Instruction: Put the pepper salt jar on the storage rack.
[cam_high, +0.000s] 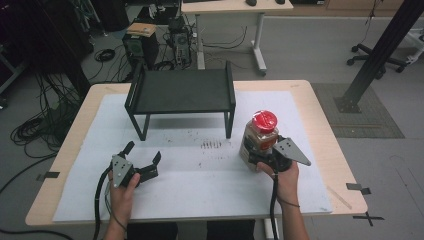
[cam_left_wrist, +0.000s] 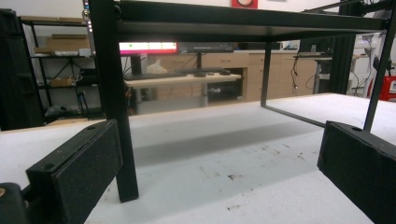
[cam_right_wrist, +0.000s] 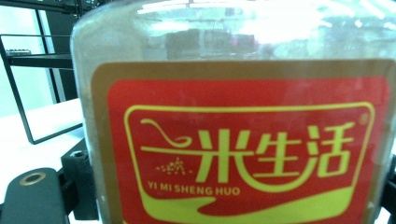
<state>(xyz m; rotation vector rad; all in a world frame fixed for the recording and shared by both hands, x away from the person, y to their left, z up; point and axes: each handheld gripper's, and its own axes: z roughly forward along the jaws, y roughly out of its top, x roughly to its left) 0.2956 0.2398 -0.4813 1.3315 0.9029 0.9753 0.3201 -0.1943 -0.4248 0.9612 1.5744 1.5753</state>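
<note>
We see the jar (cam_high: 260, 137) just right of the black shelf (cam_high: 181, 91), with the right gripper (cam_high: 259, 154) pinching its smooth lower body, which seems heavy and slippery, while the left gripper (cam_high: 142, 156) is spread.

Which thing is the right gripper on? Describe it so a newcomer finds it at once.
Start from the black metal stand at the back of the white mat. In front of its right leg stands a clear jar, with the right gripper around its base. Its red lid and red-and-yellow label mark it out.
</note>
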